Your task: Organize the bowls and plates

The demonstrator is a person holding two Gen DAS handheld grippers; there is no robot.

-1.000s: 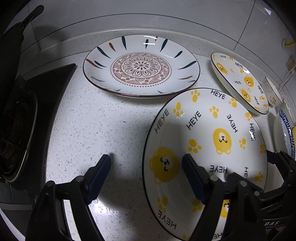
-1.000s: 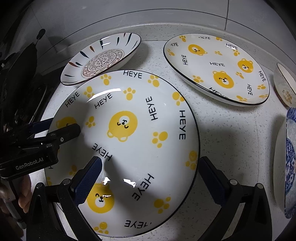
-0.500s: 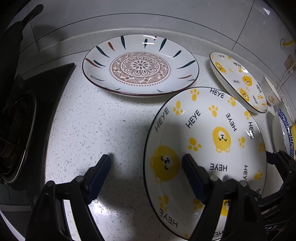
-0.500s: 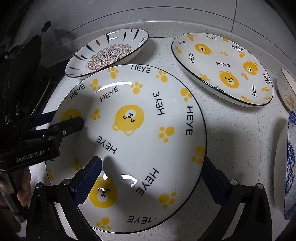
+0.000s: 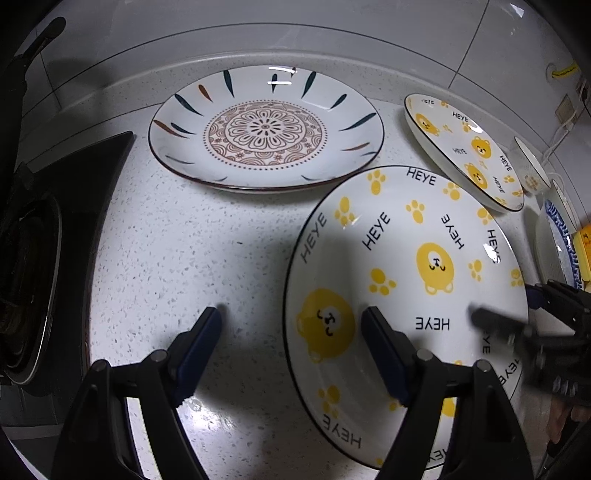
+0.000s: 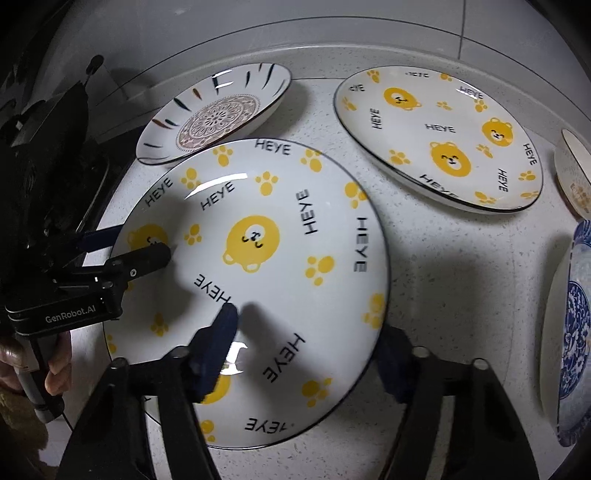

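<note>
A large white HEYE bear plate (image 5: 406, 280) (image 6: 258, 273) sits near the counter's front, held up between both grippers. My left gripper (image 5: 291, 332) is open, straddling the plate's left rim; it also shows in the right wrist view (image 6: 129, 251). My right gripper (image 6: 310, 343) is open, one finger over the plate, the other under its right rim; it shows blurred in the left wrist view (image 5: 517, 310). A mandala plate (image 5: 266, 129) (image 6: 218, 118) lies behind. A second HEYE bear plate (image 5: 465, 151) (image 6: 439, 136) lies at the back right.
A black stove (image 5: 33, 266) is at the left. A blue patterned plate (image 6: 572, 332) and a small bowl (image 6: 574, 173) stand at the right edge. The tiled wall (image 5: 295, 29) runs along the back of the speckled counter (image 5: 177, 258).
The right gripper's fingers have narrowed around the near bear plate's right rim. The plate has shifted slightly right and away from the left gripper. The left gripper stays open.
</note>
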